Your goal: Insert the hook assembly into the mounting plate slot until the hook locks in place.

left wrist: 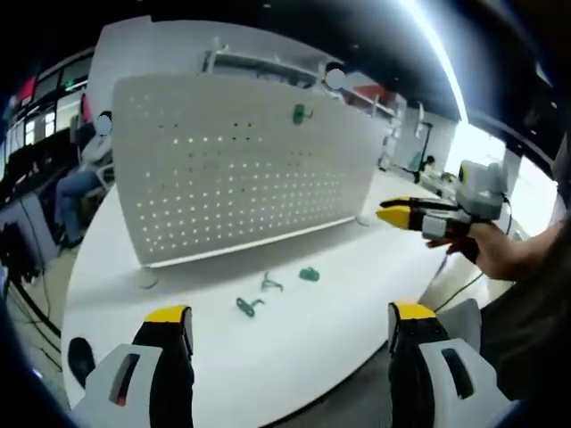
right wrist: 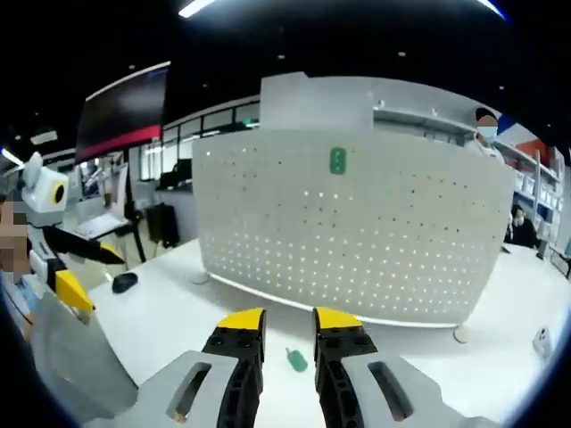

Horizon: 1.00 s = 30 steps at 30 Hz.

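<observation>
Green hook [right wrist: 296, 359] lies just beyond right tool [right wrist: 288, 332], jaws narrow, empty.

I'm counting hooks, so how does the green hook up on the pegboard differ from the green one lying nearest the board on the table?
The mounted green hook hangs high on the upright pegboard; the loose green hook lies flat on the white table. Neither is held. Both look alike in colour and size.

Bystanders, mouse, white counter [left wrist: 294, 348].
Seated person [left wrist: 82, 174] behind pegboard's left edge; masked person [right wrist: 486, 129] past its top; dark mouse [right wrist: 124, 282] on counter.
</observation>
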Tool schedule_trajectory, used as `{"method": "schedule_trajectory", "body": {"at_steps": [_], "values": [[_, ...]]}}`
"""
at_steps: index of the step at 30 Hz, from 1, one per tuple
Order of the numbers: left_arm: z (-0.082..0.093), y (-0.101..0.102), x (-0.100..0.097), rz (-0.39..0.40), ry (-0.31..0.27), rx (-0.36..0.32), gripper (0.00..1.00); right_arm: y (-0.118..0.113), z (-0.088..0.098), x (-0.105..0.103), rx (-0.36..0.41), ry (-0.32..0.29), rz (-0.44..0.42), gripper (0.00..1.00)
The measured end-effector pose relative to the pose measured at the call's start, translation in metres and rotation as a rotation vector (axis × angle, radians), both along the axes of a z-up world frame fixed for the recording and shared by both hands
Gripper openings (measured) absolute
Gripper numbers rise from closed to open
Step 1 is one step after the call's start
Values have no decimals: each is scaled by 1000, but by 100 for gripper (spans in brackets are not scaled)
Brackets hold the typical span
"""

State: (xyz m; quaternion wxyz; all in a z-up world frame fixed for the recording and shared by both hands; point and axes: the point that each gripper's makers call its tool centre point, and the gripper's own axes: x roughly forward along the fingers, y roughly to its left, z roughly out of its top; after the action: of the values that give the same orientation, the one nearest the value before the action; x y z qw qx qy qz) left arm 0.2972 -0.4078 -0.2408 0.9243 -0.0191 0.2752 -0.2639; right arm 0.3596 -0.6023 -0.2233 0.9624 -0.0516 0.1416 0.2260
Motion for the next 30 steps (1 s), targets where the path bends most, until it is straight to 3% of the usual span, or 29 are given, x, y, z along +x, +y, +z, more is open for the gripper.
{"method": "schedule_trajectory", "body": {"at_steps": [7,14,21,30], "values": [[-5,-2,-5,-4,14,1,92,3,-19,-21,-28,51,35,19],[-22,-3,-15,-13,64,2,92,12,-37,-40,-55,108,99,20],[-35,-7,-21,-32,97,3,92,20,-63,-59,-79,202,163,20],[-55,-8,-26,-44,158,23,91,23,-95,-69,-108,303,211,20]]}}
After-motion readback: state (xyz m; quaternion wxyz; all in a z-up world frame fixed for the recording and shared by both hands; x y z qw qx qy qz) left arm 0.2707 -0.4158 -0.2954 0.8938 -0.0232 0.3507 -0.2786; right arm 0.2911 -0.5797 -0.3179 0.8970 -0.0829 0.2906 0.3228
